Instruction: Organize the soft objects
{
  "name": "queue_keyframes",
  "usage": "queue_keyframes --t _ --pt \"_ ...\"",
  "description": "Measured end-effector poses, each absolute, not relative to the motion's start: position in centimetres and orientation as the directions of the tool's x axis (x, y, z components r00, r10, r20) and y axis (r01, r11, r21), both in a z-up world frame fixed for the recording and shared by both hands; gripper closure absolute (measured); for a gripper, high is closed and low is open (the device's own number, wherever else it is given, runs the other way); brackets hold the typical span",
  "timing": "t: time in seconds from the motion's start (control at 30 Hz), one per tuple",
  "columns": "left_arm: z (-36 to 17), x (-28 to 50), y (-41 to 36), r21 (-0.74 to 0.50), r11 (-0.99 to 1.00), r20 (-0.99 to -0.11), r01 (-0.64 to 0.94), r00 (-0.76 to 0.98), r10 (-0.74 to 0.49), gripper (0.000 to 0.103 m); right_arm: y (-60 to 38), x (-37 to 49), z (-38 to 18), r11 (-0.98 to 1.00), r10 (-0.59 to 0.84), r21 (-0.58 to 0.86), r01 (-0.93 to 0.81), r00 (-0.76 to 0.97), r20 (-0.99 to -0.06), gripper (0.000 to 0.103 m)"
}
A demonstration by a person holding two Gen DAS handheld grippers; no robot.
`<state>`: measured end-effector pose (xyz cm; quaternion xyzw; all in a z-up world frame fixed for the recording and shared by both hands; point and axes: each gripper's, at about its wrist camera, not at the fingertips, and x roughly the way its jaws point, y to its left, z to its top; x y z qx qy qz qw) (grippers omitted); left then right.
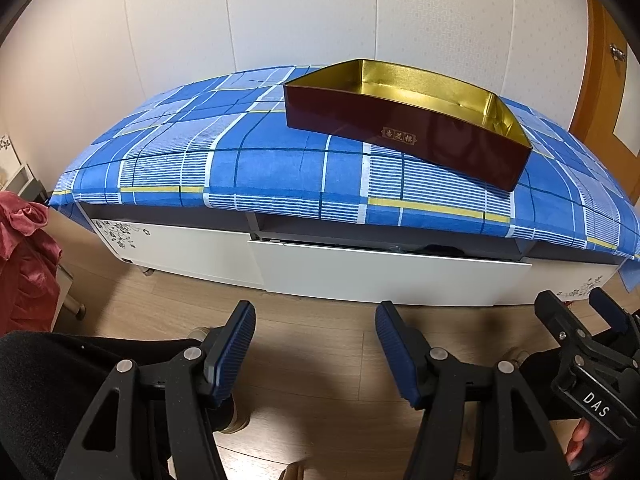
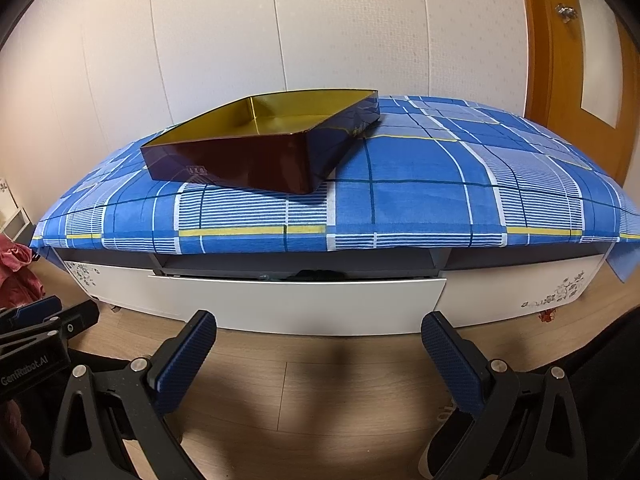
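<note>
The left gripper (image 1: 316,344) and the right gripper (image 2: 320,356) both hover over the floor, jaws apart and empty. Ahead, an empty tin (image 1: 404,120) waits on the blue cloth (image 1: 256,168), likely for soft things; none shows.

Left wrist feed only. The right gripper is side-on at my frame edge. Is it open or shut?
Observer: The right gripper is open, with nothing between its jaws.
Operator: Tin's right-hand wall, outer face?
Observer: On the tin that face is glossy and dark, with a small gold mark on it.
Operator: Anything soft on the cloth past that wall?
Observer: No. The cloth there is a wide stretch with nothing lying on it, right out to its far edge.
</note>
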<state>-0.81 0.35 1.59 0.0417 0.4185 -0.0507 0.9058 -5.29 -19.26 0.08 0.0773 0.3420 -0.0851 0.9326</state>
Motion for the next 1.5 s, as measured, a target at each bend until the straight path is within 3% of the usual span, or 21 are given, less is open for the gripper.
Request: queue_keyframes --t 1.1,1.3,1.5 --pt "1.6 -0.6 0.0 0.032 0.991 -0.774 0.126 0.631 -0.055 0.04 -19.5 -4.6 -0.4 0.974 -0.107 0.078 0.212 0.737 -0.668 0.0" --pt "1.1 -0.1 0.1 0.029 0.992 -0.794 0.119 0.605 -0.049 0.04 -19.6 -2.0 -2.2 0.986 -0.114 -0.003 0.167 0.662 -0.741 0.0" --pt "-0.2 1.0 1.2 -0.067 0.991 -0.844 0.114 0.523 -0.117 0.04 -17.4 1.0 -6.6 0.975 -0.162 -0.217 -0.042 0.532 -0.831 0.0"
